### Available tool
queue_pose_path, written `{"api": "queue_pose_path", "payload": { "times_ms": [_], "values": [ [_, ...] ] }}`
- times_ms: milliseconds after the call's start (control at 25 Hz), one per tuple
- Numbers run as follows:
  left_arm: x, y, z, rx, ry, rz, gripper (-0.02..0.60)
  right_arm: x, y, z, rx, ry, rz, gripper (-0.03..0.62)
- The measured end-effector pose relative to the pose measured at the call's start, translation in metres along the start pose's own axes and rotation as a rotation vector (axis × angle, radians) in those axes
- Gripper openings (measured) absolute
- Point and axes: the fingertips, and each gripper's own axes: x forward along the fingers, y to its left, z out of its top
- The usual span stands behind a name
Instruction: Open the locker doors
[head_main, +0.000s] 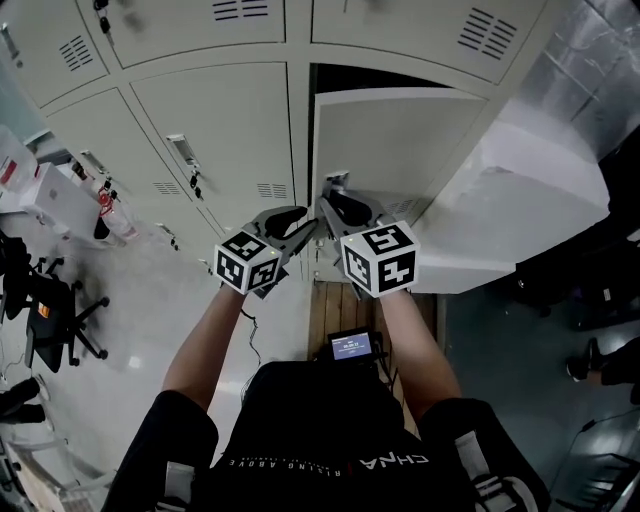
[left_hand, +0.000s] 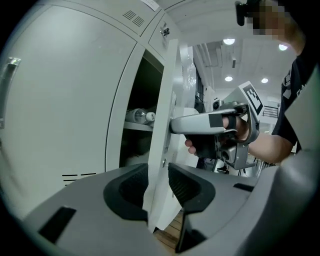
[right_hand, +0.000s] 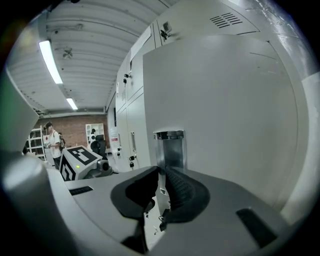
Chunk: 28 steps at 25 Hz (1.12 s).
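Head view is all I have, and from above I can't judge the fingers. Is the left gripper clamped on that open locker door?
Observer: No. The left gripper is open, its fingers apart with the locker door edge between them.
Operator: And the right?
Observer: The right gripper is shut on the door's edge, just below the metal handle.
Operator: Anything inside?
Observer: A bottle lies on the shelf.
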Motion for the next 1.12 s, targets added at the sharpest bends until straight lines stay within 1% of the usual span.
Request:
{"api": "queue_pose_path", "payload": {
  "times_ms": [200, 400, 520, 720, 840, 960, 1120],
  "values": [
    [0.004, -0.018, 0.004, 0.074, -0.024, -0.091, 0.118, -0.021, 0.008, -0.007, 0.008, -0.014, -0.011, 0.061],
    [0.005, -0.045, 0.002, 0.134, -0.012, -0.226, 0.106, -0.046, 0.013, -0.015, 0.034, -0.029, -0.031, 0.061],
    [0.004, -0.059, -0.001, 0.147, -0.008, -0.294, 0.104, -0.059, 0.014, -0.019, 0.049, -0.043, -0.054, 0.061],
    [0.003, -0.083, -0.005, 0.153, -0.005, -0.39, 0.103, -0.083, 0.015, -0.027, 0.097, -0.078, -0.116, 0.061],
    [0.005, -0.102, -0.007, 0.174, 0.0, -0.449, 0.104, -0.101, 0.015, -0.031, 0.12, -0.102, -0.178, 0.061],
    [0.007, -0.122, -0.012, 0.195, 0.012, -0.536, 0.104, -0.12, 0.014, -0.037, 0.159, -0.14, -0.277, 0.061],
    [0.011, -0.148, -0.017, 0.199, 0.013, -0.643, 0.1, -0.149, 0.01, -0.046, 0.189, -0.166, -0.406, 0.061]
  ]
}}
